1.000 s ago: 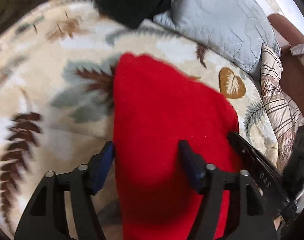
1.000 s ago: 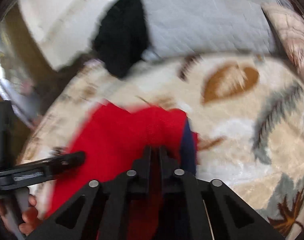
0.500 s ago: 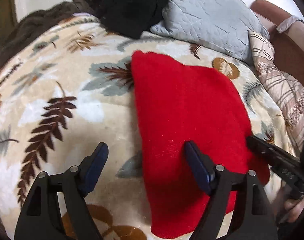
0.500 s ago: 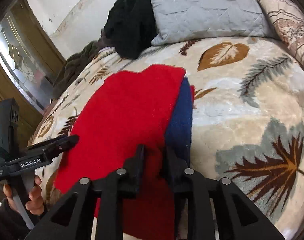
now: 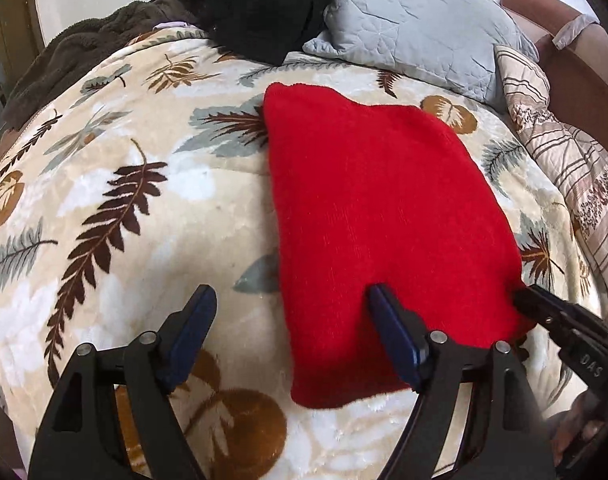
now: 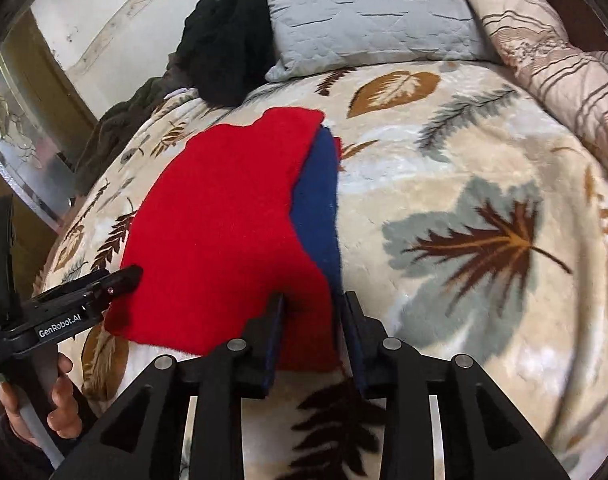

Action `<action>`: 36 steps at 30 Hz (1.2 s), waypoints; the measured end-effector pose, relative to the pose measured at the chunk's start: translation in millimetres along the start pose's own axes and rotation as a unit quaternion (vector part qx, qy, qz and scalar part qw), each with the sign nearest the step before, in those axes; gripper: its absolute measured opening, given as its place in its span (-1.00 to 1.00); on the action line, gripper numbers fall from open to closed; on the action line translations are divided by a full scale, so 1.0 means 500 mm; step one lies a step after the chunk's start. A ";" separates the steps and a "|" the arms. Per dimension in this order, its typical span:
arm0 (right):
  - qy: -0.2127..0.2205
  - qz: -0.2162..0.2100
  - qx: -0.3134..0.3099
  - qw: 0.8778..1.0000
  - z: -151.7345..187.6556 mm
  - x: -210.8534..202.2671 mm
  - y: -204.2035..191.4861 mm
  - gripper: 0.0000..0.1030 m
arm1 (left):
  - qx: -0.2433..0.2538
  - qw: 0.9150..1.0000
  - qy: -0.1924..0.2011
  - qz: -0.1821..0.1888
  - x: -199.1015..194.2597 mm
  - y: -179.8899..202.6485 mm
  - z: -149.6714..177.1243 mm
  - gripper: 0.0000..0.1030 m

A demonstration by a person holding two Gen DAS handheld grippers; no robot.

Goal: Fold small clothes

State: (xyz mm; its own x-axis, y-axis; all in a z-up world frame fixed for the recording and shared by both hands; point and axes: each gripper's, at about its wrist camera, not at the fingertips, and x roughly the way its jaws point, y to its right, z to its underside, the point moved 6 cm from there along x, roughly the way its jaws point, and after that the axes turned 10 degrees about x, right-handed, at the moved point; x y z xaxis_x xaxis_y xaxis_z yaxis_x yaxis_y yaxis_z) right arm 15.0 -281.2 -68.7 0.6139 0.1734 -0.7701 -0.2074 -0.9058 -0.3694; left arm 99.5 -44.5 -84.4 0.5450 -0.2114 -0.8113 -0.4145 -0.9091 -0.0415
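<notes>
Leaf-print blanket [image 5: 152,216] | red garment [image 5: 376,220] unmoved | left gripper [image 5: 292,328] jaws stay wide | right gripper [image 6: 310,328] jaws now parted

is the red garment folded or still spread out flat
Folded: the red garment lies doubled on the blanket, a blue layer showing under its right edge, by the right gripper.

The black garment [image 5: 260,4] is cut off by the top edge.
</notes>
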 end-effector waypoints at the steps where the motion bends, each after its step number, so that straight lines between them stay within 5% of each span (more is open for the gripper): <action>1: 0.000 0.008 -0.002 1.000 0.003 -0.008 0.001 -0.38 | 0.000 1.000 0.000 0.001 -0.003 0.001 0.003 0.55; 5: -0.007 0.039 0.007 0.999 0.012 -0.042 0.018 0.11 | 0.007 1.000 -0.001 -0.003 -0.016 0.009 0.015 0.55; 8: -0.006 0.062 0.002 0.998 0.020 -0.059 0.028 0.30 | 0.006 1.000 -0.007 -0.001 -0.026 0.010 0.023 0.55; 17: 0.018 0.084 0.000 0.996 0.024 -0.092 0.048 0.41 | -0.008 1.000 -0.011 0.011 -0.071 -0.028 0.066 0.55; 27: 0.023 0.040 -0.041 0.998 0.017 -0.085 -0.032 0.47 | 0.010 1.000 0.002 -0.006 -0.094 -0.039 0.083 0.56; 36: 0.011 0.101 -0.105 0.989 0.064 -0.113 -0.044 0.81 | 0.037 0.998 0.022 -0.038 -0.097 -0.042 0.090 0.59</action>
State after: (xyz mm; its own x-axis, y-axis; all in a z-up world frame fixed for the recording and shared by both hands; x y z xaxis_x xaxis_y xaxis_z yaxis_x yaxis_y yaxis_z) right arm -39.5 -258.9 -33.9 0.5922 -0.0254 -0.8054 -0.1664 -0.9818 -0.0914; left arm 49.2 1.1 -70.4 0.6076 -0.1599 -0.7780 -0.4221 -0.8948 -0.1457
